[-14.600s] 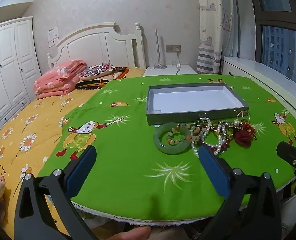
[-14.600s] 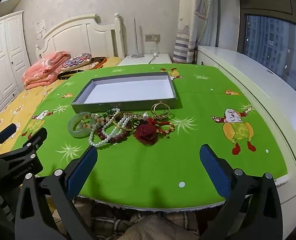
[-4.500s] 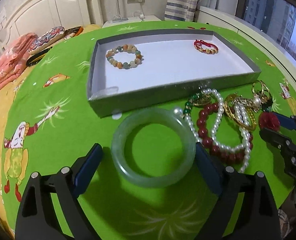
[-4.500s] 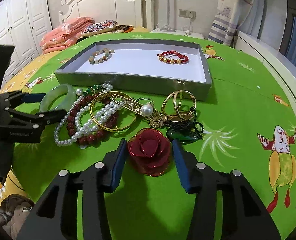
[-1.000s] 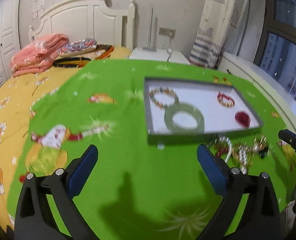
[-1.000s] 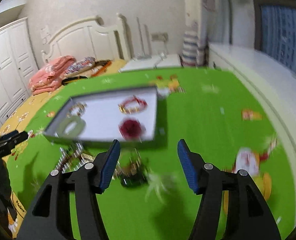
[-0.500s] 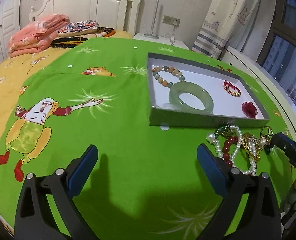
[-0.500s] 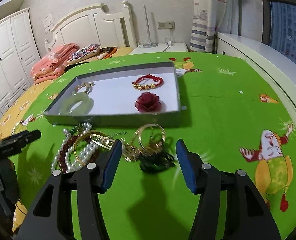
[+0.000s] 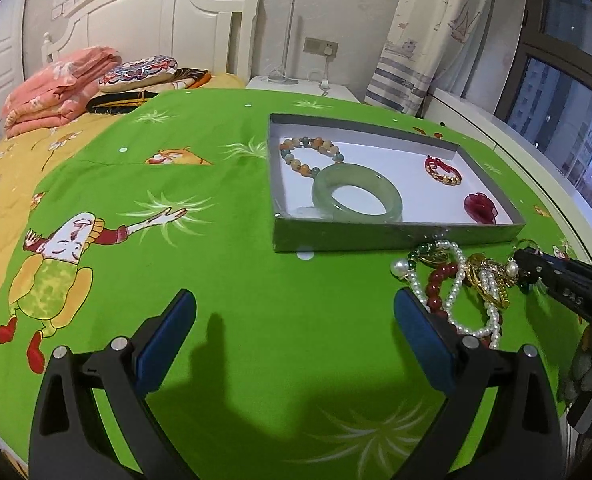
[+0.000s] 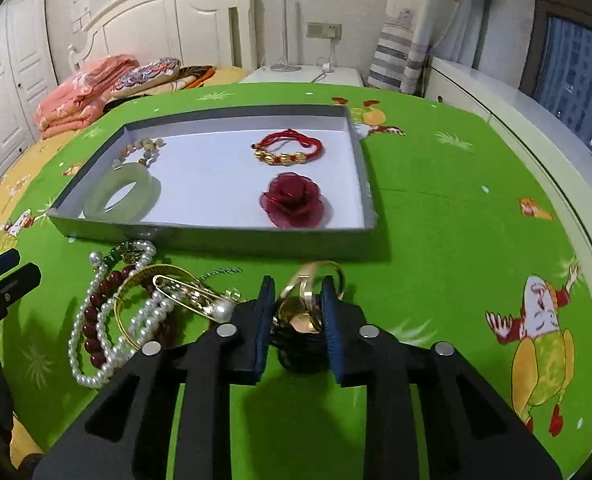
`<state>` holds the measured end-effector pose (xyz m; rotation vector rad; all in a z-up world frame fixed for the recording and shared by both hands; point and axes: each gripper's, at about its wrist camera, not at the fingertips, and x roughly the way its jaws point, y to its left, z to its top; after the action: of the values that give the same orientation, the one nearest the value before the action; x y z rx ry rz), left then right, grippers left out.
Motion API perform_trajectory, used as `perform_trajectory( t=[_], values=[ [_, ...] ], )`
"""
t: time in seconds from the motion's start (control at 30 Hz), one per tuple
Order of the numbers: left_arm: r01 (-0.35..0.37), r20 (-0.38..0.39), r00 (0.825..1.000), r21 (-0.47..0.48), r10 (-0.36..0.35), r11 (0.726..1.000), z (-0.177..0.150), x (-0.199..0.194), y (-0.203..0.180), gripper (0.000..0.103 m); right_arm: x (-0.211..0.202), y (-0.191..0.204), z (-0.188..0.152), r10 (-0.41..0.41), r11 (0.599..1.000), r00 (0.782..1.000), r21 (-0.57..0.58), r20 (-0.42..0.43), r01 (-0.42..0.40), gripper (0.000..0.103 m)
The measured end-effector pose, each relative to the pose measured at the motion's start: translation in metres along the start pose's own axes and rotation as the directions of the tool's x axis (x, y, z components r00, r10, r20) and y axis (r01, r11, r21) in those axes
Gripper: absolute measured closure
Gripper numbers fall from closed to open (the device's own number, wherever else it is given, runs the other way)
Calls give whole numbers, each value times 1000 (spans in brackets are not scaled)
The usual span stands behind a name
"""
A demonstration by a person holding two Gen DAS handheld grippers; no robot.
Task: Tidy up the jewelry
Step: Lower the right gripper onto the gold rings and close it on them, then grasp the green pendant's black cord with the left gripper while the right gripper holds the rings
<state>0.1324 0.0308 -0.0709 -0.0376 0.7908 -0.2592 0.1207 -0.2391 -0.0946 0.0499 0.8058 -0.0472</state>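
My right gripper (image 10: 296, 300) is closing on the gold bangles (image 10: 304, 304), which fill the gap between its blue pads; a dark green piece (image 10: 300, 356) lies under them. To their left lies the jewelry pile: a pearl strand (image 10: 152, 316), dark red beads (image 10: 92, 340) and a gold hoop. The grey tray (image 10: 216, 236) behind holds a jade bangle (image 10: 136, 174), a bead bracelet (image 10: 142, 146), a red-and-gold bracelet (image 10: 288, 150) and a red rose (image 10: 292, 198). My left gripper (image 9: 296, 324) hangs open over the bare green cloth, left of the pile (image 9: 456, 280).
The round table wears a green cartoon-print cloth (image 9: 216, 280). A bed with a yellow cover and folded pink quilts (image 9: 52, 88) stands to the left. A white nightstand (image 10: 304, 74), a curtain and a window ledge (image 10: 516, 92) are behind and to the right.
My right gripper has dropped onto the gold bangles and its jaws have narrowed around them. The left gripper has barely moved and stays open.
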Motion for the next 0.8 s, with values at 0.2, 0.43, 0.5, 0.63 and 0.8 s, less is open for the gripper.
perform_trajectory(
  t=[0.2,0.43,0.5,0.63,0.8],
  values=[
    [-13,-2,1000,59,13,998,0,-2,-12,8,-25,-20,-13,77,996,994,31,75,-79,97],
    [90,-32,996,192,-86,977,-1,-8,-64,15,-48,-39,-21,163,981,975,79,149,-176,97],
    [114,-34,993,248,-109,962,-1,-9,-83,16,-55,-43,-24,163,980,973,88,166,-179,97],
    [172,-58,985,322,-162,931,3,-5,-117,20,-63,-53,-30,144,981,974,101,176,-163,97],
    [210,-93,978,417,-188,884,-2,8,-162,35,-65,-65,-40,139,979,975,123,172,-161,97]
  ],
)
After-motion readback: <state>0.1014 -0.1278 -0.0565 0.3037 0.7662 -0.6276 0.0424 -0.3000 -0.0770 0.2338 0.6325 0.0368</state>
